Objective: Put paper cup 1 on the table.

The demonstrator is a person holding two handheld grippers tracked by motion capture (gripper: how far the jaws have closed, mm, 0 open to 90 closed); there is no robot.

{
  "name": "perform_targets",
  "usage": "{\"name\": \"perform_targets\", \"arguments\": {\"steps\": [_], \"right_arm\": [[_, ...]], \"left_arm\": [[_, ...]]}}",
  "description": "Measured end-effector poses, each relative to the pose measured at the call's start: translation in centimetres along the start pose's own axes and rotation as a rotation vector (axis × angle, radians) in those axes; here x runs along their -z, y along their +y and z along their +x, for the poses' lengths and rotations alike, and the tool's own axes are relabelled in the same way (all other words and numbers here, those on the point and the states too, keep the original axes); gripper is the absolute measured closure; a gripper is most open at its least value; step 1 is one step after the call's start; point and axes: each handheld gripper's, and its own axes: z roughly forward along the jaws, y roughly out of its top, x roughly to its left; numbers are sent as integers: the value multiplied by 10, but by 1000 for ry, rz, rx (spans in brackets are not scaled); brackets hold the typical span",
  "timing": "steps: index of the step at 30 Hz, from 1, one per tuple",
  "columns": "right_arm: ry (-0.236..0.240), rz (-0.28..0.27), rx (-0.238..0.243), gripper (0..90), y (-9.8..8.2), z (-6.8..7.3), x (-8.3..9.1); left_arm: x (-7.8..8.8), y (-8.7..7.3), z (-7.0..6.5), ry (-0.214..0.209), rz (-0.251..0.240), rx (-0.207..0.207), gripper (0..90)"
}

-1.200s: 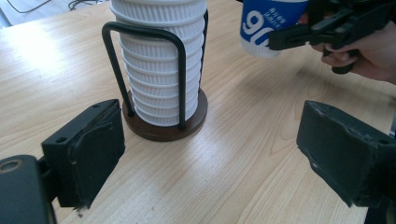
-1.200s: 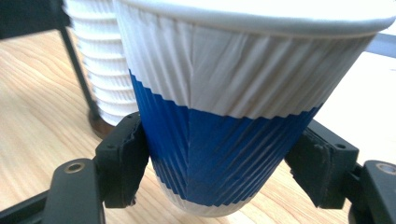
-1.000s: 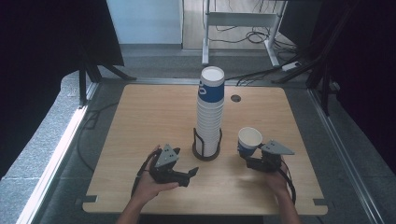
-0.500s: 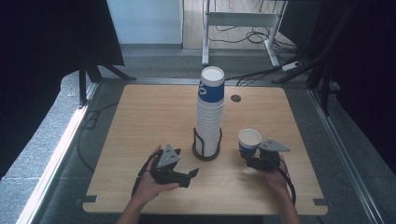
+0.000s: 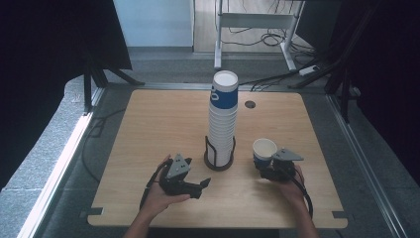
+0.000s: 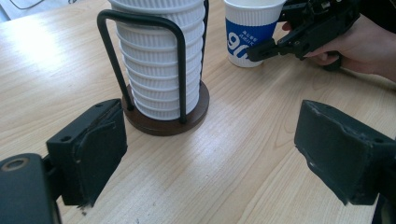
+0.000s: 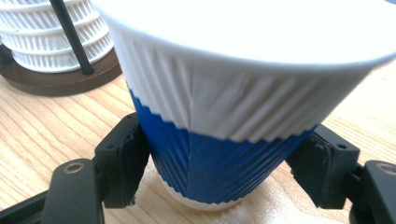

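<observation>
One wooden table (image 5: 148, 124) carries one wire holder (image 5: 218, 157) with a tall stack of ribbed paper cups (image 5: 223, 119) inside. One loose cup (image 5: 264, 150) stands right of it, clasped by the right gripper (image 5: 265, 166). The left gripper (image 5: 202, 186), empty, has just been narrowing its jaws.

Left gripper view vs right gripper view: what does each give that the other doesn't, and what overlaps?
Left gripper view: the left tool, jaws open over the bare table, just closing a little with nothing between them; the holder's whole wire loop; a hand behind the paper cup. Right gripper view: the right tool, its pads against both sides of the cup's blue band, the cup standing on the table. Both: the paper cup, the cup stack, the holder's brown base and the table.
</observation>
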Motion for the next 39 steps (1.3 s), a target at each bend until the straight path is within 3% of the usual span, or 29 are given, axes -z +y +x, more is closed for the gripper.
{"name": "perform_targets", "arguments": {"steps": [6,16,21,32,39], "right_arm": [[-11,17,11,251,0,1,0],[-6,15,-26,138,-1,1,2],[-11,-13,-46,128,-1,1,10],[0,-143,-111,135,5,5,45],[28,-242,-81,175,19,12,79]], "left_arm": [[-1,0,-1,0,5,-6,95],[1,0,1,7,1,0,95],[1,-1,1,6,2,0,95],[4,0,4,-1,-1,5,95],[3,-1,7,-8,-1,11,96]]}}
